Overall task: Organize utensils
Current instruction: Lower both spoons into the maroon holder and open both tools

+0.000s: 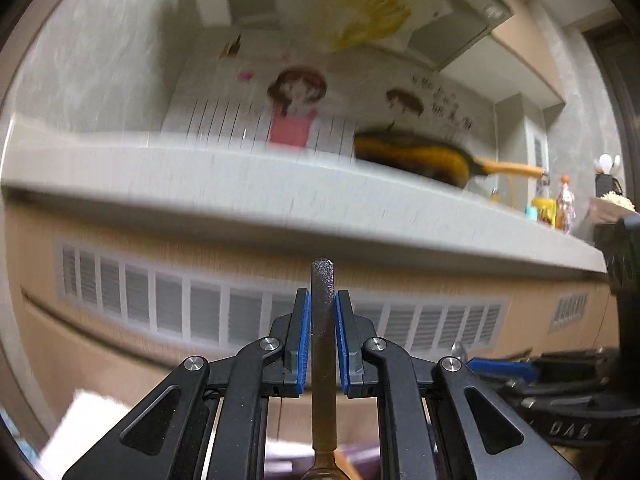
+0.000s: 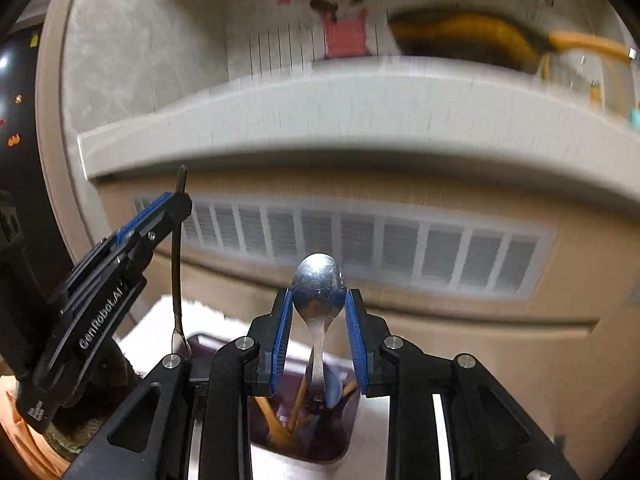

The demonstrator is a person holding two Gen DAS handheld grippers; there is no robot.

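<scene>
Mid-transfer: the left gripper [image 1: 322,340] pinches a utensil handle [image 1: 323,320]; the right gripper [image 2: 318,336] clamps a spoon [image 2: 319,280] by its bowl above the purple holder [image 2: 308,432]. Next, likely lowering both inside.

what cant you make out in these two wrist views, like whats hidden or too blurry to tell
- Left wrist view: the working end of the utensil clamped in the left gripper is cut off by the bottom edge.
- Right wrist view: the spoon handle's lower end drops behind the right gripper into the dark holder.
- Both views: the counter and the pan on it are motion-blurred.
- Left wrist view: the bottles at the far right are too small to identify.
</scene>
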